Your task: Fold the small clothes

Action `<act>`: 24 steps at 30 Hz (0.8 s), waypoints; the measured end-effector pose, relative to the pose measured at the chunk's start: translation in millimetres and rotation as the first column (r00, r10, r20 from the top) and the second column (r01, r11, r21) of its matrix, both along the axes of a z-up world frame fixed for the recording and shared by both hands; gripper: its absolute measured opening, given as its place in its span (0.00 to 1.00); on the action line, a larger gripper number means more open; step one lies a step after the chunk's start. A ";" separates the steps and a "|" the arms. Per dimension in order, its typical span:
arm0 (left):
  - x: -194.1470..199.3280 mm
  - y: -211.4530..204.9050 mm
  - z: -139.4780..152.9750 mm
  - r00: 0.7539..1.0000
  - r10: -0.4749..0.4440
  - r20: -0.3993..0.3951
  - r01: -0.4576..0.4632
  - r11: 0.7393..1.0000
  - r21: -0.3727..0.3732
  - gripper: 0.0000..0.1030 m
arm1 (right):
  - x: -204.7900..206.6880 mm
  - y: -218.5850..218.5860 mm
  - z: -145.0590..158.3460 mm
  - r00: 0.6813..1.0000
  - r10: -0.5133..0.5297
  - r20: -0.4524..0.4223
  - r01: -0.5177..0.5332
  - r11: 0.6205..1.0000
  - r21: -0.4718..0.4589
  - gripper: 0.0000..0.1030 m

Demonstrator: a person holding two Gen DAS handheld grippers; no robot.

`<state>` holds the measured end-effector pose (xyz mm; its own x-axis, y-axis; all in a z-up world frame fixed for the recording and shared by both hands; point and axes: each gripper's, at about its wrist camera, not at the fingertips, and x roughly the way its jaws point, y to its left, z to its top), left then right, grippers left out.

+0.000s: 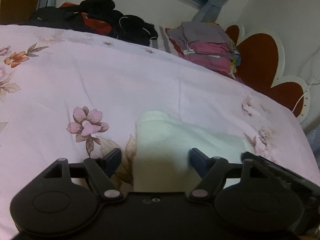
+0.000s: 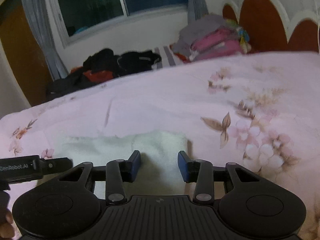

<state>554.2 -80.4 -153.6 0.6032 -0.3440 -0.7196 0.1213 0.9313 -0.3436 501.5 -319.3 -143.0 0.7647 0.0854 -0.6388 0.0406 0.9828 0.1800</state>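
Note:
A small white knitted garment (image 1: 160,132) lies flat on the pink floral bedspread (image 1: 120,76). My left gripper (image 1: 156,158) is open over one end of it. Its right pad is at the cloth's edge, and a strip of bedspread shows beside its left pad. In the right wrist view the same garment (image 2: 160,144) fills the gap between the blue pads (image 2: 183,166) of my right gripper (image 2: 159,165), which is closed partway and touches it on both sides. The garment stretches leftward to the left gripper's side (image 2: 50,165).
Dark clothes (image 1: 112,22) are heaped at the bed's far side. A stack of folded grey and pink clothes (image 1: 210,44) sits by the red and white headboard (image 1: 258,60). A window (image 2: 120,2) with grey curtains is behind.

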 end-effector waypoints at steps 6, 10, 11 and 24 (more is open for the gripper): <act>-5.8 -1.4 -1.2 1.000 -0.027 -0.013 0.028 0.999 0.029 0.73 | 2.3 -7.0 -10.1 0.998 -0.010 -0.058 0.011 1.000 0.013 0.39; -11.9 -1.0 2.1 0.999 -0.041 -0.015 0.041 0.999 0.034 0.74 | -8.1 -18.0 -3.7 0.997 -0.013 -0.075 0.020 0.995 0.093 0.56; -14.4 -0.9 2.1 0.999 -0.048 -0.018 0.049 0.998 0.032 0.75 | -11.1 -20.4 -2.3 0.997 -0.015 -0.077 0.023 0.994 0.107 0.63; -40.9 10.5 -4.2 0.993 -0.093 -0.076 0.091 0.996 -0.023 0.77 | -43.2 -28.6 -2.9 0.991 0.039 -0.124 -0.013 0.978 0.208 0.68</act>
